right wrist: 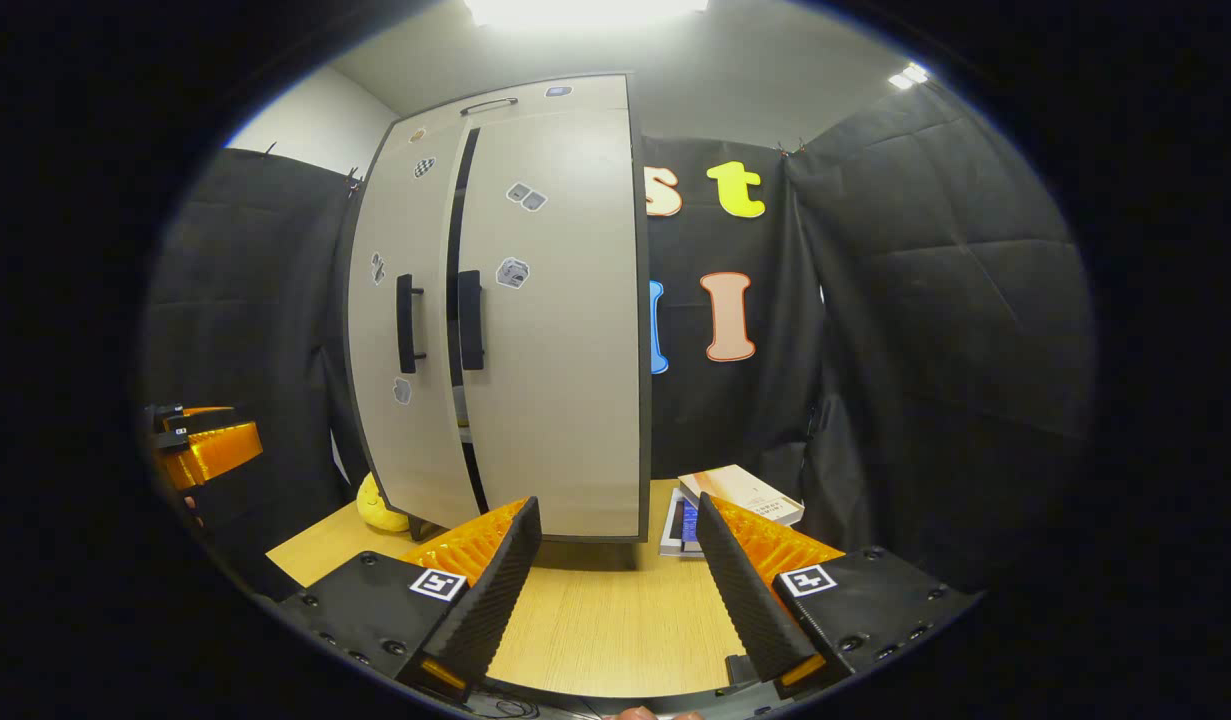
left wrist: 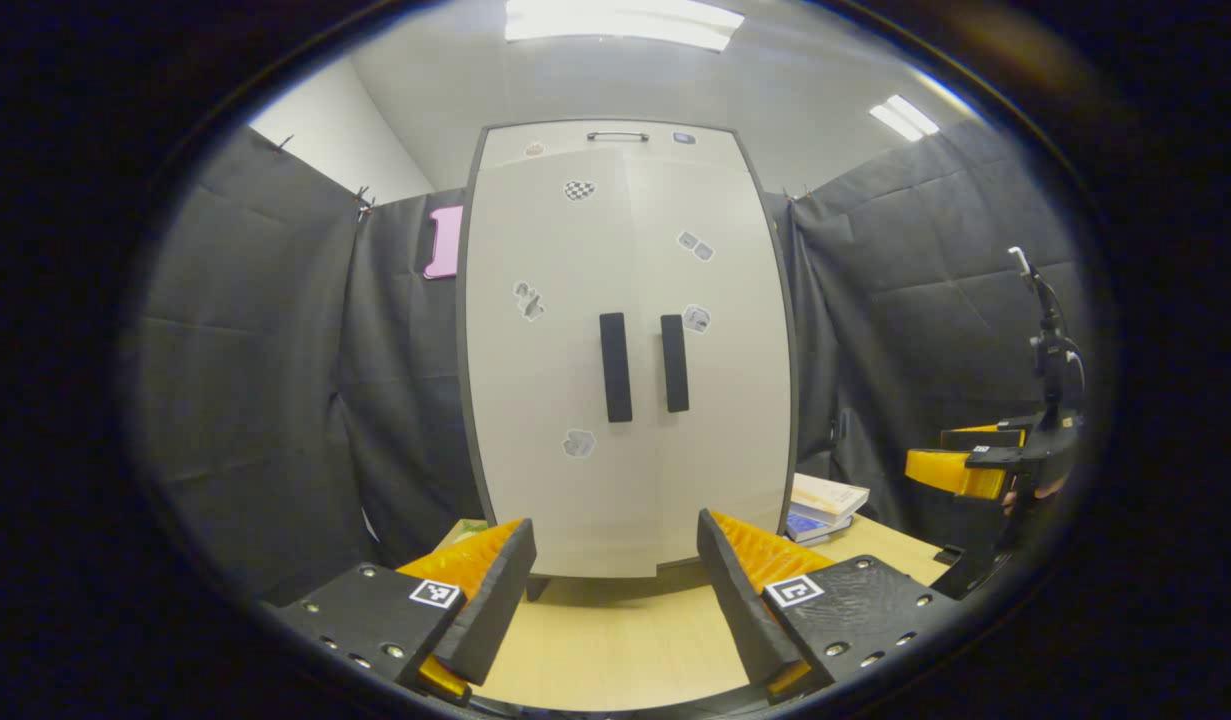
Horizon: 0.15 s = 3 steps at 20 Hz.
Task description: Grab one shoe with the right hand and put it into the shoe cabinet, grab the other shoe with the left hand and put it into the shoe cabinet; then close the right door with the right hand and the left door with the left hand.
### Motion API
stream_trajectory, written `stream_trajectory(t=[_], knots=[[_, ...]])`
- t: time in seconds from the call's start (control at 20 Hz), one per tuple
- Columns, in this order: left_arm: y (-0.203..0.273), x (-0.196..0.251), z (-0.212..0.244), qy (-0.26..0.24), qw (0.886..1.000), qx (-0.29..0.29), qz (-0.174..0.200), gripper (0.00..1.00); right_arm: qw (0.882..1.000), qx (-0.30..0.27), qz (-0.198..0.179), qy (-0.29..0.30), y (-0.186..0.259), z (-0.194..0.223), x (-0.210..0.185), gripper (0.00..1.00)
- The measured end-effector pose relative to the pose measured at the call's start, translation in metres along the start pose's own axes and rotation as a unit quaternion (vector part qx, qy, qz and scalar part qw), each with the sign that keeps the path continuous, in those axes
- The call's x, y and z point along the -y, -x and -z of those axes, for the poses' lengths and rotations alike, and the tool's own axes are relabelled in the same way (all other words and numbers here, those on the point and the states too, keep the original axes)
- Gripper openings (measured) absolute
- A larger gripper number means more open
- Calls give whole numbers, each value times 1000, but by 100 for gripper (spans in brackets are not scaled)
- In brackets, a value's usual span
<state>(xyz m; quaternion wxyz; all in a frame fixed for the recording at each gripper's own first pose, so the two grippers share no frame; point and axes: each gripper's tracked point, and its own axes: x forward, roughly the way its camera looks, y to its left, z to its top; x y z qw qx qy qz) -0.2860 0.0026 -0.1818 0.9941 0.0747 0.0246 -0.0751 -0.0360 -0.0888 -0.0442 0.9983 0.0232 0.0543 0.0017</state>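
White shoe cabinet (left wrist: 625, 350), doors shut.

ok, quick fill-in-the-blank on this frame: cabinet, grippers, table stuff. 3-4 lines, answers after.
1. The shoe cabinet has two doors, each with a vertical handle coloured ____.
2. The left gripper has its fingers spread apart, so it is ____ and holds nothing.
3. Beside the cabinet, on the wooden table, lies a small stack of ____.
4. In the right gripper view, the right gripper is ____ as well, with bare table between its fingers.

Missing words: black; open; books; open
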Motion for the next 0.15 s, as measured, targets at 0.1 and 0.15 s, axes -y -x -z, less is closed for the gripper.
stream_trajectory(t=[0.1,0.15], knots=[[-6,0,-1,-13,1000,-5,-19,93,1000,-1,-13,-6,-14,0,4,98],[-9,0,-2,-17,999,-5,-33,93,1000,-1,-22,-8,-23,1,8,98]])
